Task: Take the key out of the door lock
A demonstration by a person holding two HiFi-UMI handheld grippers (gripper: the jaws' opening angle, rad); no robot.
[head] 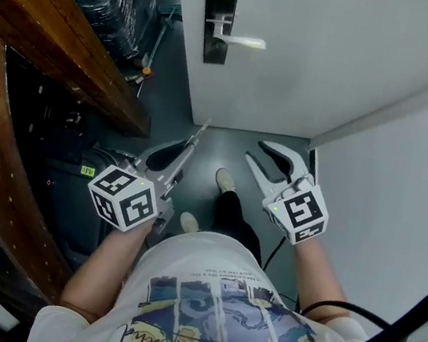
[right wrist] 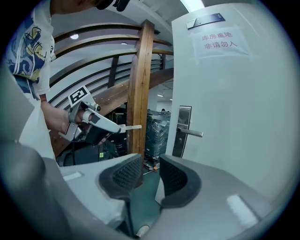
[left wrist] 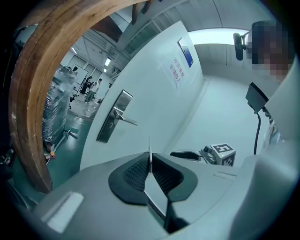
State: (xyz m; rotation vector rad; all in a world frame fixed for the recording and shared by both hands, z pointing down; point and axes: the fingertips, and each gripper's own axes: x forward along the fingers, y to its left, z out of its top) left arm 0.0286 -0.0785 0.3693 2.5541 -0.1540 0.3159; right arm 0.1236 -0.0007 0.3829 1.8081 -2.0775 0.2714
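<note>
Your left gripper (left wrist: 150, 157) has its ribbed black pads pinched nearly together on the thin, flat, pale key (right wrist: 131, 127). The key juts past the tips, well clear of the brushed-steel lock plate (head: 216, 24) on the far white door (head: 315, 53). Your right gripper (right wrist: 150, 160) stands partly open, holding nothing.

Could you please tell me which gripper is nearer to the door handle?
Left. The left gripper, gripping the key, sits almost straight below the door handle in the head view; the right gripper is off to its right.
</note>
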